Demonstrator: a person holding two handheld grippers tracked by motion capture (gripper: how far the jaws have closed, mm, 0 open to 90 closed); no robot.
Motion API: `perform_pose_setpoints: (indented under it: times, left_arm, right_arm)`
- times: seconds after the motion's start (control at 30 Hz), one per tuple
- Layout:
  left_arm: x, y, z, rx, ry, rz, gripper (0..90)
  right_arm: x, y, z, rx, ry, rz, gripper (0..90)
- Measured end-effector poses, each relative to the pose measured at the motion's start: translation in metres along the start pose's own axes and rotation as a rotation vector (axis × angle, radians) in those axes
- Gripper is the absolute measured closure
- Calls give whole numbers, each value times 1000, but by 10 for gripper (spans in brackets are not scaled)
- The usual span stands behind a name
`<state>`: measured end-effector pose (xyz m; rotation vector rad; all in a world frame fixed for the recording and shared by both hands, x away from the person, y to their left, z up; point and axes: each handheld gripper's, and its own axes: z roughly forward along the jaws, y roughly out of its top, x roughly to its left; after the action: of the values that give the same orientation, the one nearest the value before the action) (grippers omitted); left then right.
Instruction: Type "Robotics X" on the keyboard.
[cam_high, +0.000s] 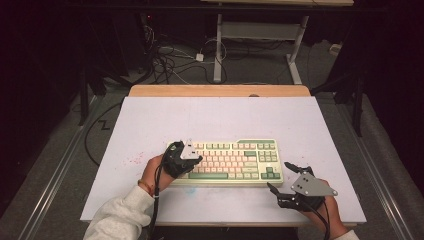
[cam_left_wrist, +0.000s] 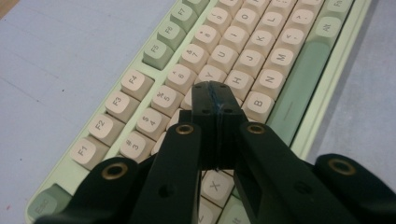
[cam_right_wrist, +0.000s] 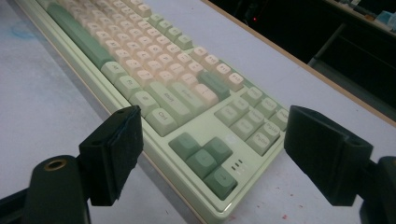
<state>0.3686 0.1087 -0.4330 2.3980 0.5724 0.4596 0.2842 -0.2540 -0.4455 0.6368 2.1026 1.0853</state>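
We wear a light grey sweatshirt sleeve (cam_high: 119, 216) on our left arm, with a thin reddish band (cam_high: 145, 186) at the wrist. Our left gripper (cam_left_wrist: 215, 100) is matte black, its arms pinned with brass-ringed rivets (cam_left_wrist: 185, 129), and a faint blue line runs down the seam between the jaws. Our right gripper (cam_right_wrist: 212, 156) has blocky black jaws with dark, rough pads (cam_right_wrist: 125, 144). Each carries a grey three-cornered plate (cam_high: 313, 185) dotted with small screws, and black cables (cam_high: 159, 200) trail back along our arms.
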Motion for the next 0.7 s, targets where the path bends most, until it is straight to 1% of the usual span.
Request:
perform_pose_setpoints:
  times: [0.3,0.37,0.43,0.5,0.57,0.6,0.7]
  left_arm:
    - [4,7,14,25,6,5,877]
    - [6,8,16,28,3,3,877]
    - [6,9,18,35,11,7,877]
    - [7,9,20,35,4,3,877]
    - [7,10,21,41,10,7,877]
    - [7,10,22,41,5,8,877]
    - [7,11,25,47,9,12,877]
  right_arm:
    - [0,-1,0,4,-2,0,204]
    - [0,-1,0,4,-1,-3,205]
    - [0,-1,0,6,-1,-6,205]
    - [0,-1,1,9,-1,-6,205]
    - [0,-1,1,10,-1,-6,205]
    - [0,-1,1,11,0,-6,205]
    - [0,-1,1,15,1,-10,205]
